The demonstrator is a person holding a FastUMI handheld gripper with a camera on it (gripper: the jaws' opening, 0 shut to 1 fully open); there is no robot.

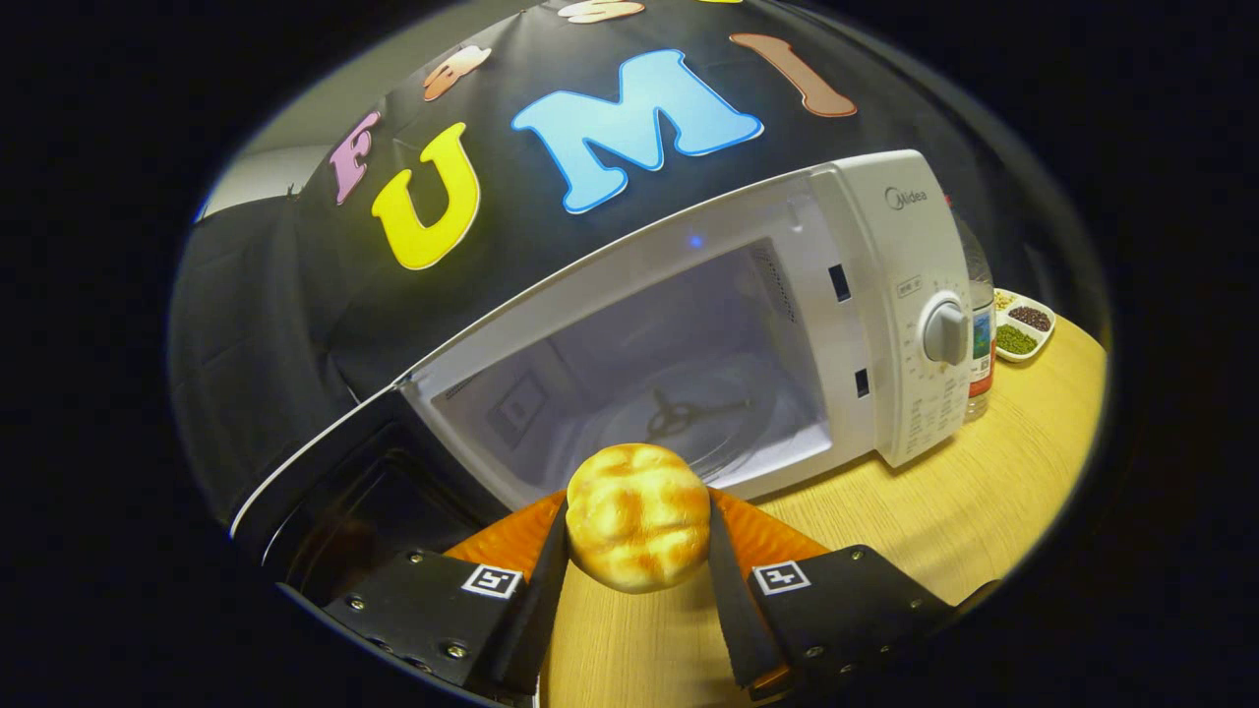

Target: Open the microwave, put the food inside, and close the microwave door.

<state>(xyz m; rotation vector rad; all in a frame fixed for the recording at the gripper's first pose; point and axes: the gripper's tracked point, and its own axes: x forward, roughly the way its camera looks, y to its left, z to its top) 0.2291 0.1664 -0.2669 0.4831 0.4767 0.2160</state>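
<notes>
The microwave stands wide open on the wooden table, its door swung out to the left of the cavity, and inside sits the glass turntable with nothing on it. Just in front of the opening, the gripper has the bread roll pinched, a finger pressed on each side. The roll is round and lumpy, no clear long axis, its scored golden top facing the camera. Behind the control panel with its dial stands a bottle, and beyond that a small divided dish with dark grains in one compartment and green ones in another. Between roll and cavity, the way looks open.
</notes>
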